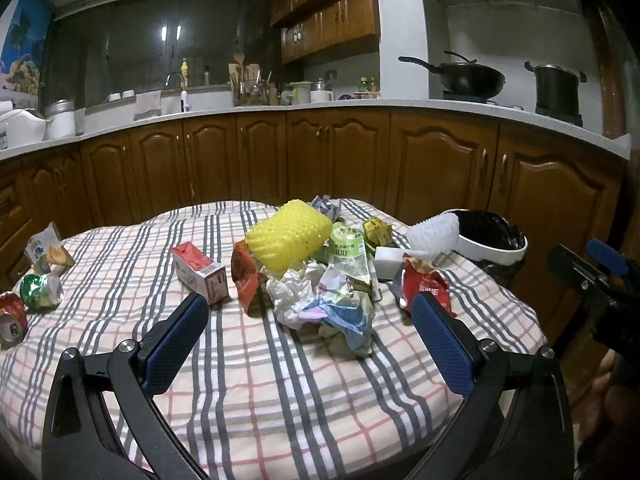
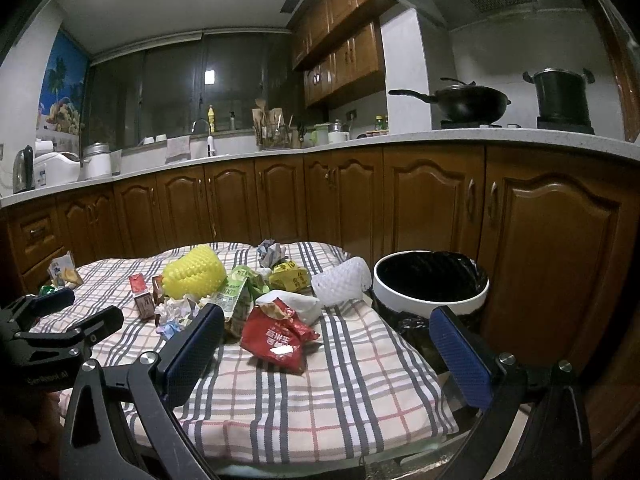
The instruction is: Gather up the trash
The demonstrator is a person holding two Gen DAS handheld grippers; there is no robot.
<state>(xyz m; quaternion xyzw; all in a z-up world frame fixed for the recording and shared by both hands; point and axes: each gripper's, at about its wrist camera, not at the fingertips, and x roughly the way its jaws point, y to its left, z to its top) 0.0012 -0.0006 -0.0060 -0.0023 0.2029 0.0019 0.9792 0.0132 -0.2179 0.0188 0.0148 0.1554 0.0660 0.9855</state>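
Trash sits heaped mid-table on a soft checked cloth [image 1: 256, 380], which is padded and gives under load. The bin [image 2: 430, 300], white rim with a black liner, stands just off the table's right edge.

Both grippers are spread wide and hold nothing. Left gripper [image 1: 310, 320] hovers near the paper wad [image 1: 296, 292]; right gripper [image 2: 326, 332] frames the red bag [image 2: 276, 338].

Handling, judged:
- Red bag: crinkly foil, light, slippery, collapses when pinched. Take a raised fold at the top edge.
- Paper wad: soft, featherlight, grabs anywhere.
- Yellow foam net [image 1: 290, 238]: springy mesh tube, squashes easily, so pinch across the wall.
- White foam net [image 2: 340, 280]: same feel, at the far right beside the bin.
- Carton [image 1: 200, 270]: stiff card box lying on its side. Grip across the narrow faces.
- Green pouch [image 1: 348, 254]: limp printed film, slick.
- Cans [image 1: 28, 304] at the near left: crushed metal, rigid, may roll. Clamp the dented waist.

Everything looks light; the main risk is slipping from the pads.
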